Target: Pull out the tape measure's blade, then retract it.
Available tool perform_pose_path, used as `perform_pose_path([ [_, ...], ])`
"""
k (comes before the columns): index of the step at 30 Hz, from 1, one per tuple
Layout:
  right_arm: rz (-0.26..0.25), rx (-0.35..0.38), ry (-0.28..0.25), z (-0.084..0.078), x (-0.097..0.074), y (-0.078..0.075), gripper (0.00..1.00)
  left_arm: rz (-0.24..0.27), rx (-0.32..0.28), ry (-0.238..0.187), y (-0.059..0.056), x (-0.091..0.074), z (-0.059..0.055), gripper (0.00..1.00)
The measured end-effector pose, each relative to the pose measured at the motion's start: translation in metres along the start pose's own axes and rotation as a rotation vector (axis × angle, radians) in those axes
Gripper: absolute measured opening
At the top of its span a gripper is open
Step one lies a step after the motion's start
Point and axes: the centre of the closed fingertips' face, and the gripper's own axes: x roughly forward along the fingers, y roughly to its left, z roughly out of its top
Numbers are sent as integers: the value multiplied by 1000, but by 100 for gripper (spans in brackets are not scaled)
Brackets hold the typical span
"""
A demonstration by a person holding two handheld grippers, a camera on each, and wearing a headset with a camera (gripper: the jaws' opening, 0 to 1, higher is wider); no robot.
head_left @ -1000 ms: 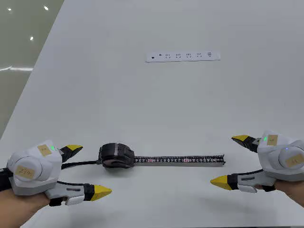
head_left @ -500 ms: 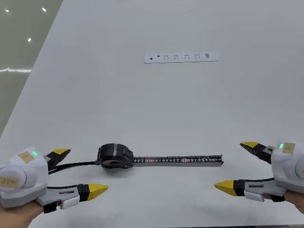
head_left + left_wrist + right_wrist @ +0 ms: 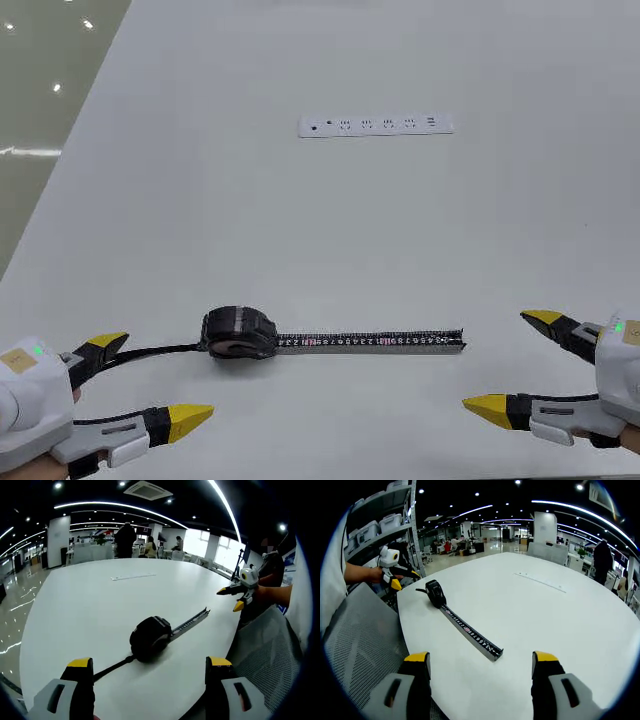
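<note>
I see a black, rounded tape measure (image 3: 240,333) lying on the smooth white table (image 3: 300,220), close to the near edge. Its thin, flat blade (image 3: 370,341) has tiny numbers on it. The blade is pulled out and lies flat on the table. In the head view the long way of the blade runs side to side, and its tip points to the right. A thin black strap (image 3: 160,352) trails from the tape measure toward my left gripper (image 3: 152,376). That gripper's yellow-tipped jaws are wide apart and hold nothing. My right gripper (image 3: 512,361) sits past the blade's tip, wide apart and empty too. A long, flat white power strip (image 3: 375,125) lies farther back.
</note>
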Motion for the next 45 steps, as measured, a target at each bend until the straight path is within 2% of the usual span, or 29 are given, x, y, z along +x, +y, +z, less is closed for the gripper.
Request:
perform_pose_path([
  [5,-11,-4,-5,-2,-1,4,84,3,-22,-25,-1,0,1,89],
  [9,-22,-2,-17,-4,-3,6,84,2,-14,-17,-6,1,-4,89],
  [14,-28,8,-33,-8,-4,5,84,-2,-31,-32,-7,0,-4,89],
  [18,-22,42,-76,-7,-6,7,86,-7,-28,-30,-9,1,-5,89],
  [22,-28,21,-52,-12,-1,7,86,-12,-40,-36,-11,1,-6,88],
  [45,-26,15,-50,-10,-3,6,86,-12,-41,-26,-12,1,-9,87],
])
